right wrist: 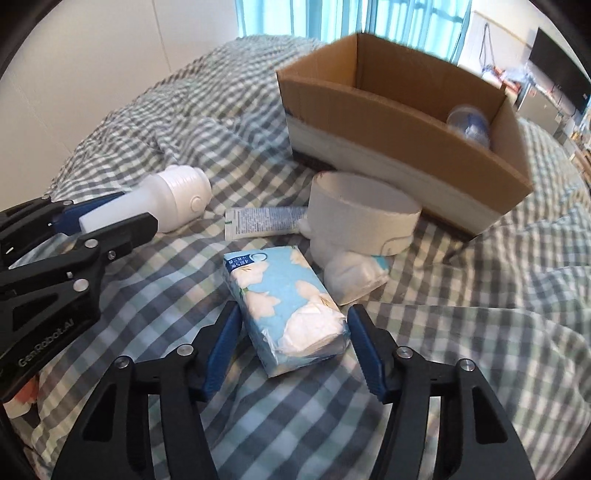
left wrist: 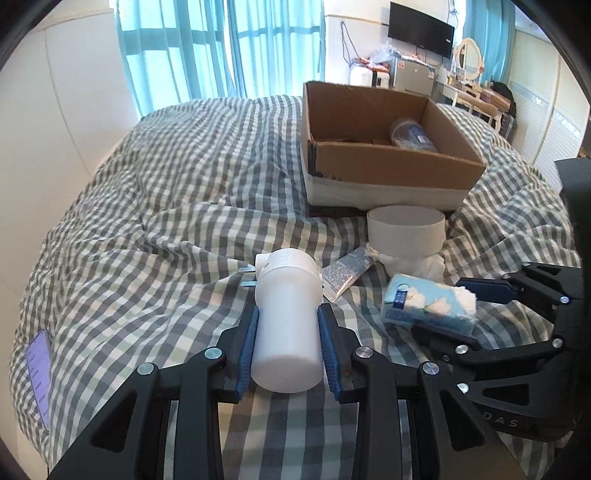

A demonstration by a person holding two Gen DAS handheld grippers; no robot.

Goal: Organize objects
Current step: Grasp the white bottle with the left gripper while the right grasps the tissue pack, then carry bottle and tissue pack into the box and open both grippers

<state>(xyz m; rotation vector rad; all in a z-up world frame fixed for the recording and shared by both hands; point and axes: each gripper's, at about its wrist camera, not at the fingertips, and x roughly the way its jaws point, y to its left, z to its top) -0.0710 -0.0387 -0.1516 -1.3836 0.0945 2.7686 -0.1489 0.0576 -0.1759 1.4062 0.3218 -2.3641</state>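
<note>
On a checked quilt point(left wrist: 147, 206), the left gripper point(left wrist: 286, 325) at lower centre clamps a white plug-in device point(left wrist: 286, 314). The right gripper point(right wrist: 291, 339), lower centre of its view, straddles a blue tissue pack point(right wrist: 284, 306), blue pads not quite touching. An open cardboard box point(left wrist: 388, 173) sits upper right.

Bed point(left wrist: 166, 192) with grey-white-green gingham duvet fills both views. Behind it: tall windows with sheer teal curtains point(left wrist: 207, 48), daylight coming through. Plain cream wall point(left wrist: 74, 85) left of the bed. Right of the curtains: wall-mounted black TV point(left wrist: 421, 29), cluttered cabinet below it, white oval vanity mirror point(left wrist: 470, 53) beside the TV.
</note>
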